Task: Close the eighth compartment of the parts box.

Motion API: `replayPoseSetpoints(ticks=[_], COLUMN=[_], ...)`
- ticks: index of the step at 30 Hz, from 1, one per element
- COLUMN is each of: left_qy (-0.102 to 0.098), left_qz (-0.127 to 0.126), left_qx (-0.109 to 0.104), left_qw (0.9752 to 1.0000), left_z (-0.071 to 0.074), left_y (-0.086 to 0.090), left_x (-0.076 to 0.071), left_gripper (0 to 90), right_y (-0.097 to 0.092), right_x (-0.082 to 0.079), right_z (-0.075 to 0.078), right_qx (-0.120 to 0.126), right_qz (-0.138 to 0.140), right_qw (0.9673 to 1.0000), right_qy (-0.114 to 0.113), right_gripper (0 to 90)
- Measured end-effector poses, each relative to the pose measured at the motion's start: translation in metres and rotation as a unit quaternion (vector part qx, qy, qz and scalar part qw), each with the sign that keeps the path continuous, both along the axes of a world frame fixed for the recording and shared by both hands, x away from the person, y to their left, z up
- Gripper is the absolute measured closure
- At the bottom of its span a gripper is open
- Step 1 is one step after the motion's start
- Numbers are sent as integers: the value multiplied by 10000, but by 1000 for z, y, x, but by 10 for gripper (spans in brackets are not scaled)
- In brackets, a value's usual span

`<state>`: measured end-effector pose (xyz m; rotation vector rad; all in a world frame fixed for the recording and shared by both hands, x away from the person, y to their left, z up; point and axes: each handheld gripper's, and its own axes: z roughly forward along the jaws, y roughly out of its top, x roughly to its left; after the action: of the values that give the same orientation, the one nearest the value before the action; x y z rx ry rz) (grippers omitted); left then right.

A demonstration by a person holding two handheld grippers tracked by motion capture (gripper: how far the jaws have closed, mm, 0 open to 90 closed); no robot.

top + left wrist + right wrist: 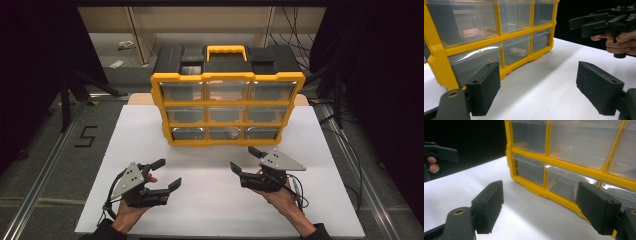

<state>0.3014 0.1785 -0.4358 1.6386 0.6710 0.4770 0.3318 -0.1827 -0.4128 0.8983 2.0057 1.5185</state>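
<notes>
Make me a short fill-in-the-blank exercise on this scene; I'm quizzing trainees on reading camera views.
1. The drawer cabinet has a frame coloured ____.
2. Its clear drawers form three rows of ____ each.
3. Both the left claw and the right claw have jaws that stand ____, with nothing between them.
4. A small white thing lies in the middle drawer of the ____ row.

Missing words: yellow; three; open; bottom

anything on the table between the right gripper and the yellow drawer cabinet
Nothing: in the high view, only bare white tabletop lies between the open right gripper and the yellow drawer cabinet. The right gripper view shows the same bare stretch.
</notes>
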Motion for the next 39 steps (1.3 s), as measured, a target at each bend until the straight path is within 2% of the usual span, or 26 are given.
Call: replayPoseSetpoints(ticks=[11, 30, 39], left_qy=[-2, -13, -24], left_qz=[-4, -13, -11], left_qx=[3, -23, -45], left_qw=[10000, 10000, 10000], left_z=[0, 0, 0], left_y=[0, 0, 0], left_x=[0, 0, 0], left_gripper=[192, 191, 191], right_y=[-12, -25, -32], right_x=[-7, -19, -25], right_z=[1, -3, -4], right_qx=[129, 250, 316], right_qz=[-125, -157, -242], right_qw=[9998, 9995, 9992], right_qy=[22, 109, 73], right_gripper=[225, 218, 218])
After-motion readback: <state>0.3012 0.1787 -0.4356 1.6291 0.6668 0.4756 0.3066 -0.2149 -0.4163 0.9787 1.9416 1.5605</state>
